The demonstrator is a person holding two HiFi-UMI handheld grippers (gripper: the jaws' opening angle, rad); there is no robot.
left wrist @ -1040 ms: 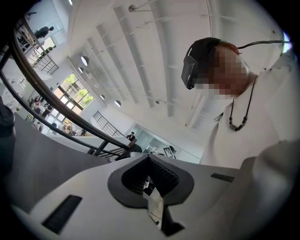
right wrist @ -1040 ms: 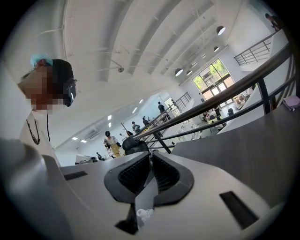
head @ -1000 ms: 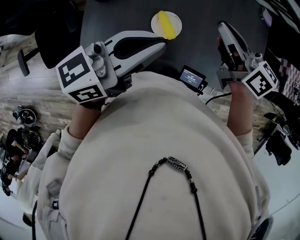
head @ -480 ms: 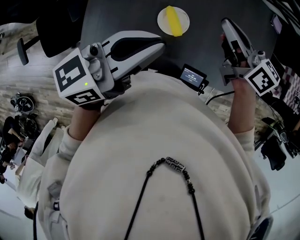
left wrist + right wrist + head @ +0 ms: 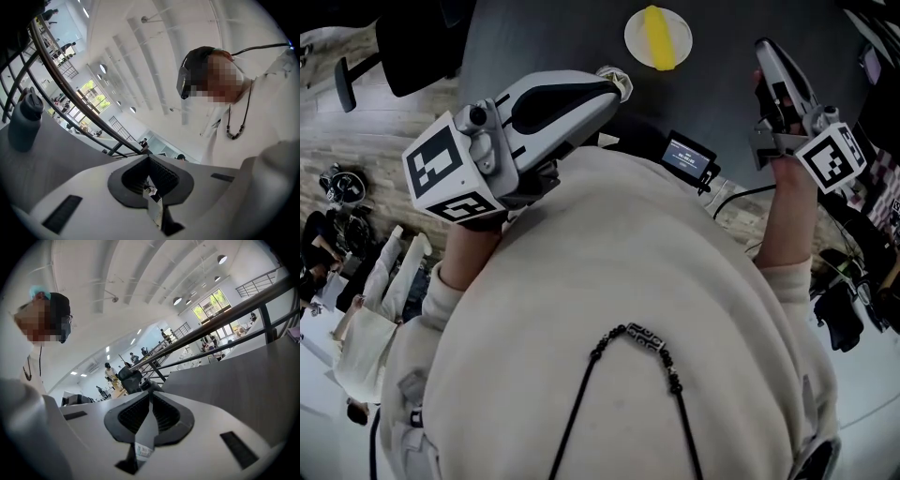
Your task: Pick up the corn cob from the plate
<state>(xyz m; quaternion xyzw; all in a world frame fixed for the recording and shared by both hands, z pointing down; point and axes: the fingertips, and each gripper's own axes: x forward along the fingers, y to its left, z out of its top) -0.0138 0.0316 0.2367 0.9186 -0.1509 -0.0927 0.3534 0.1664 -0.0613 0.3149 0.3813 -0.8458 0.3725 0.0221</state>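
Dark grey tabletop [image 5: 544,37] filled the far side of the room as I watched, with pale wood-look flooring [image 5: 384,178] beside it. Toward the far edge of that surface lay the yellow corn cob [image 5: 659,36], flat and lengthwise across the middle of a small round white plate [image 5: 635,44]. Nothing touched it, and both its long sides were exposed, which I judged would suit a pinch across its width.

Nearest to it in the head view was the white, black-inset left gripper [image 5: 617,84], held about level with its nose aimed toward the plate but short of it. Its fingers were pressed together with nothing between them. The matching right gripper [image 5: 763,49] stood off to the plate's other side, well apart from it and tipped slightly downward, its fingers likewise pressed together and empty. Both seemed to be carried in a ready posture close to the person's chest, so I took the reach as barely begun. Either pair would have to spread before taking the cob.

Closer in, a small black device with a lit screen [image 5: 685,155] sat at the table's near edge, and a dark grey bottle [image 5: 23,122] stood further along.
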